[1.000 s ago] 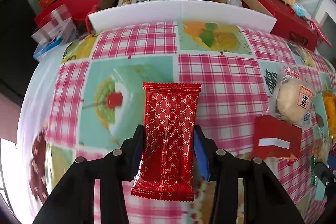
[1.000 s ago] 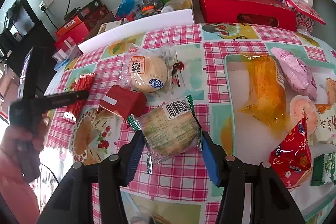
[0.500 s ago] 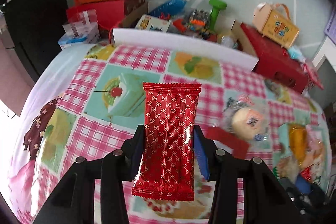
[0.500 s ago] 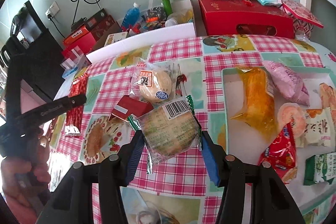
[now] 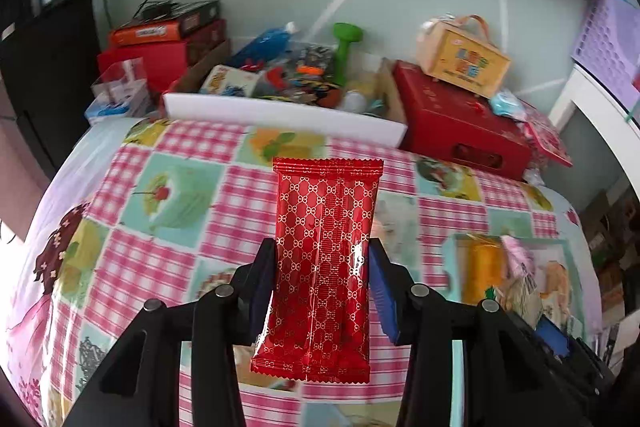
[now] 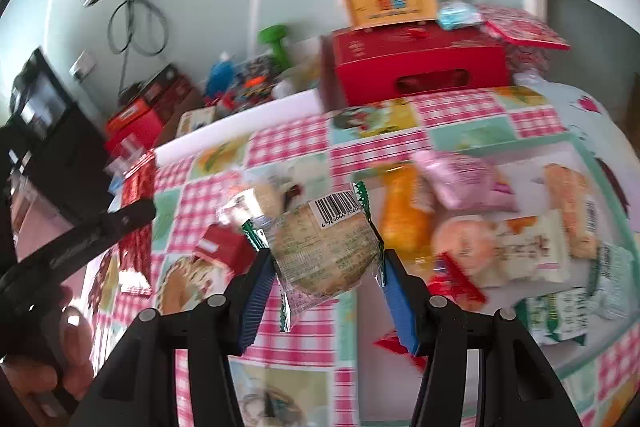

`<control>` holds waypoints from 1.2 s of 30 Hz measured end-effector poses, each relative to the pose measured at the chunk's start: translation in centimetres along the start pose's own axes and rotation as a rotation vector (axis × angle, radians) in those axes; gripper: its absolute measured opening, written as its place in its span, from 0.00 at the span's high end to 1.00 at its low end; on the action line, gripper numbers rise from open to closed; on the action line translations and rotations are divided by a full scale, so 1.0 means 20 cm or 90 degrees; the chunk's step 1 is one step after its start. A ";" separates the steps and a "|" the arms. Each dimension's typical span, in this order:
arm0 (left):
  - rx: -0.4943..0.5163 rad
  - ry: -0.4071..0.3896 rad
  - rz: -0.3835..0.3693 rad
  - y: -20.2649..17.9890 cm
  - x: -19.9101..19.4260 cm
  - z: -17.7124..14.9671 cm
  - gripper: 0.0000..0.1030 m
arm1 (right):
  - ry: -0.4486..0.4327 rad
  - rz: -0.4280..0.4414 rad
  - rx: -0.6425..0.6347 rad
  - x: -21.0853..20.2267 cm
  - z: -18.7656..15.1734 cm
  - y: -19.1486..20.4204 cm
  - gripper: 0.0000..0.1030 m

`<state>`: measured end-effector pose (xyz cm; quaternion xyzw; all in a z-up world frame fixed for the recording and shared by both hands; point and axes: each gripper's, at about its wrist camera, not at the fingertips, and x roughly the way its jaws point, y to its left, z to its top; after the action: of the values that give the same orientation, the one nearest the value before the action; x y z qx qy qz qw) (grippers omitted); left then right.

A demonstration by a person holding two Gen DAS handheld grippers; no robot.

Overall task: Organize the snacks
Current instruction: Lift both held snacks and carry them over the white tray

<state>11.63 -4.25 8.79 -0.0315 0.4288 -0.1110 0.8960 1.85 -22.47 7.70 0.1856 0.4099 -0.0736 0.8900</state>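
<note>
Left gripper (image 5: 322, 267): I have it clamped on the red foil snack packet (image 5: 322, 259), blue pads pressing both long edges about mid-length.
Red packet: upright between the pads, top seam up, bottom seam hanging below the fingers; held clear above the checked tablecloth (image 5: 168, 227).
Right gripper (image 6: 326, 273): I have it clamped on the clear-wrapped round pastry (image 6: 326, 255), pads pinching the wrapper on either side.
Pastry: barcode label faces the camera, green zigzag seams stick out at both sides; lifted off the cloth.
Tray (image 6: 612, 195): light, with a green rim, on the right side of the table; it holds an orange packet (image 6: 400, 219), a pink packet (image 6: 460, 179) and several more wrapped snacks, too blurred for me to name.
Loose on cloth: a small red box (image 6: 222, 247) and a wrapped bun (image 6: 260, 199) just left of the pastry, outside the tray.
Far edge: long red box (image 5: 460, 119) with a yellow carry box (image 5: 460, 55) on top; green dumbbell (image 5: 344, 47) and blue bottle (image 5: 264, 43) in the clutter behind a white board (image 5: 280, 115).
Right-wrist view, left side: the person's hand (image 6: 52, 363) gripping the other tool's handle; heavy motion blur in this frame.
</note>
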 end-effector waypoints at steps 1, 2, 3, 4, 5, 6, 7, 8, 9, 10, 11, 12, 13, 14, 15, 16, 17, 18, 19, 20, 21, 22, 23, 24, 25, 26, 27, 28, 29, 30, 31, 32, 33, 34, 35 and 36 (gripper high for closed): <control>0.006 0.000 -0.003 -0.03 0.00 0.00 0.55 | -0.005 -0.005 0.009 -0.02 0.01 -0.03 0.45; 0.013 0.000 -0.006 -0.06 -0.01 0.00 0.55 | -0.009 -0.011 0.020 -0.03 0.02 -0.07 0.45; 0.023 0.002 -0.009 -0.10 -0.01 0.00 0.55 | -0.013 -0.017 0.030 -0.05 0.02 -0.10 0.45; 0.033 0.004 -0.015 -0.14 -0.01 0.00 0.55 | -0.016 -0.025 0.040 -0.06 0.03 -0.14 0.45; 0.040 0.006 -0.021 -0.17 -0.01 0.00 0.55 | -0.020 -0.038 0.053 -0.08 0.03 -0.19 0.45; 0.048 0.008 -0.033 -0.21 -0.01 -0.01 0.55 | -0.022 -0.048 0.063 -0.08 0.04 -0.22 0.45; 0.055 0.011 -0.044 -0.24 -0.01 -0.01 0.55 | -0.023 -0.055 0.071 -0.09 0.04 -0.25 0.45; 0.065 0.013 -0.055 -0.29 -0.01 -0.01 0.55 | -0.024 -0.064 0.084 -0.10 0.05 -0.30 0.45; 0.072 0.015 -0.060 -0.32 -0.01 -0.02 0.55 | -0.026 -0.072 0.098 -0.11 0.05 -0.34 0.45; 0.082 0.017 -0.065 -0.36 0.00 -0.03 0.55 | -0.027 -0.077 0.107 -0.11 0.05 -0.38 0.45; 0.093 0.021 -0.072 -0.41 0.00 -0.03 0.55 | -0.030 -0.086 0.121 -0.13 0.05 -0.43 0.45; 0.101 0.023 -0.078 -0.45 0.00 -0.04 0.55 | -0.033 -0.092 0.132 -0.14 0.05 -0.47 0.45; 0.111 0.028 -0.088 -0.50 0.01 -0.05 0.55 | -0.037 -0.101 0.147 -0.15 0.05 -0.52 0.45; 0.121 0.031 -0.098 -0.54 0.01 -0.05 0.55 | -0.039 -0.107 0.159 -0.16 0.05 -0.57 0.45; 0.129 0.034 -0.105 -0.58 0.01 -0.06 0.55 | -0.042 -0.112 0.169 -0.18 0.05 -0.61 0.45; 0.140 0.037 -0.112 -0.63 0.02 -0.07 0.55 | -0.045 -0.119 0.182 -0.19 0.05 -0.65 0.45; 0.153 0.040 -0.119 -0.68 0.02 -0.08 0.55 | -0.048 -0.128 0.196 -0.20 0.04 -0.70 0.45; 0.161 0.042 -0.125 -0.71 0.02 -0.09 0.55 | -0.050 -0.136 0.208 -0.22 0.04 -0.74 0.45; 0.171 0.046 -0.131 -0.76 0.03 -0.10 0.55 | -0.051 -0.144 0.220 -0.23 0.03 -0.78 0.45; 0.182 0.052 -0.138 -0.80 0.03 -0.11 0.55 | -0.051 -0.153 0.233 -0.23 0.02 -0.81 0.45; 0.189 0.055 -0.143 -0.83 0.04 -0.11 0.55 | -0.050 -0.158 0.240 -0.24 0.02 -0.84 0.45; 0.199 0.060 -0.150 -0.87 0.04 -0.12 0.55 | -0.050 -0.160 0.247 -0.24 0.02 -0.86 0.45; 0.208 0.064 -0.155 -0.91 0.05 -0.13 0.55 | -0.049 -0.159 0.253 -0.24 0.01 -0.88 0.45; 0.214 0.067 -0.160 -0.93 0.05 -0.15 0.55 | -0.048 -0.157 0.257 -0.24 0.01 -0.89 0.45; 0.222 0.072 -0.164 -0.97 0.06 -0.16 0.55 | -0.048 -0.156 0.259 -0.23 0.01 -0.89 0.45; 0.228 0.076 -0.167 -0.99 0.07 -0.16 0.55 | -0.047 -0.153 0.260 -0.23 0.01 -0.90 0.45; 0.235 0.081 -0.169 -1.02 0.08 -0.17 0.55 | -0.046 -0.151 0.261 -0.23 0.01 -0.91 0.45; 0.241 0.083 -0.171 -1.04 0.08 -0.18 0.55 | -0.045 -0.149 0.261 -0.23 0.01 -0.90 0.45; 0.247 0.087 -0.172 -1.05 0.09 -0.19 0.55 | -0.044 -0.147 0.261 -0.22 0.01 -0.91 0.45; 0.250 0.090 -0.173 -1.07 0.10 -0.19 0.55 | -0.043 -0.145 0.261 -0.22 0.01 -0.91 0.45; 0.252 0.094 -0.174 -1.08 0.11 -0.20 0.55 | -0.042 -0.144 0.261 -0.22 0.00 -0.91 0.45; 0.252 0.096 -0.174 -1.08 0.12 -0.20 0.55 | -0.041 -0.143 0.262 -0.21 0.00 -0.91 0.44; 0.251 0.099 -0.173 -1.08 0.13 -0.20 0.55 | -0.039 -0.142 0.262 -0.21 0.00 -0.91 0.44; 0.251 0.100 -0.172 -1.08 0.14 -0.21 0.55 | -0.038 -0.141 0.261 -0.20 0.00 -0.90 0.44; 0.251 0.102 -0.171 -1.09 0.15 -0.21 0.55 | -0.036 -0.139 0.259 -0.20 0.00 -0.90 0.44; 0.250 0.105 -0.171 -1.09 0.16 -0.21 0.55 | -0.035 -0.138 0.259 -0.19 0.00 -0.90 0.44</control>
<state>6.56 -26.01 7.11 0.0958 0.4627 -0.3124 0.8241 -5.72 -39.11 5.79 0.3140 0.3800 -0.2549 0.8319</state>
